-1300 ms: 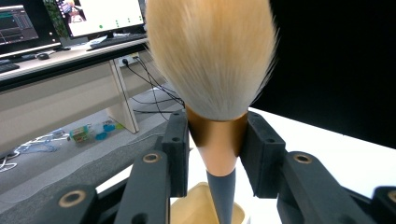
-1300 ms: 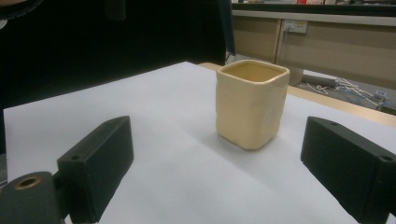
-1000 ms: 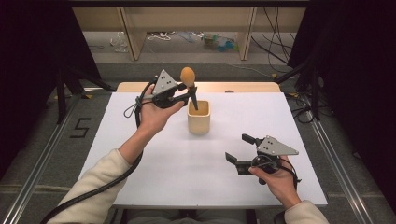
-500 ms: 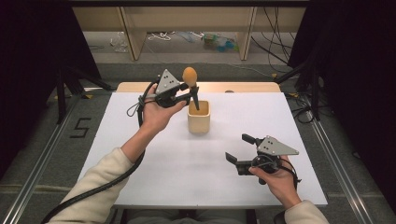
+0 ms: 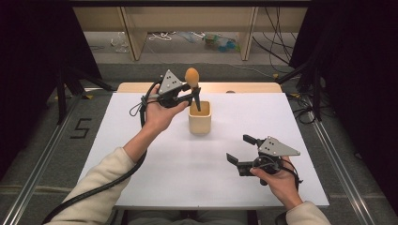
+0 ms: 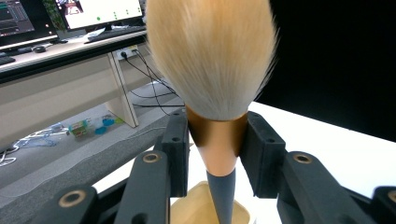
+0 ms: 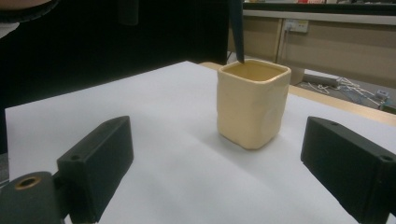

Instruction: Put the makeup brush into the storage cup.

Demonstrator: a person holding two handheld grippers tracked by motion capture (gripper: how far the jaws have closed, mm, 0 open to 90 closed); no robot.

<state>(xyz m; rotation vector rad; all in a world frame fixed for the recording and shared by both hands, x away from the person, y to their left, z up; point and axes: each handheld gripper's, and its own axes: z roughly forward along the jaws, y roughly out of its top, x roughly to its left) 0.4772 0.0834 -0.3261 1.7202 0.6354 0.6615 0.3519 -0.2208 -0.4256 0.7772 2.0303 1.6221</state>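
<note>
A makeup brush (image 5: 192,77) with a fluffy tan head, copper ferrule and dark handle is held upright over a cream square cup (image 5: 200,117) at the table's middle back. My left gripper (image 5: 192,91) is shut on the brush's ferrule (image 6: 217,135), and the handle tip dips toward the cup's mouth (image 6: 205,207). The handle (image 7: 236,28) hangs just above the cup (image 7: 252,102) in the right gripper view. My right gripper (image 5: 240,150) rests open near the table's front right, its jaws pointing at the cup with nothing between them (image 7: 215,186).
The white table (image 5: 141,154) has free surface around the cup. A wooden strip (image 5: 244,87) runs along its far edge. Beyond it stand shelf legs with cables and small items on the floor (image 5: 211,40). Metal rails (image 5: 47,154) flank the table.
</note>
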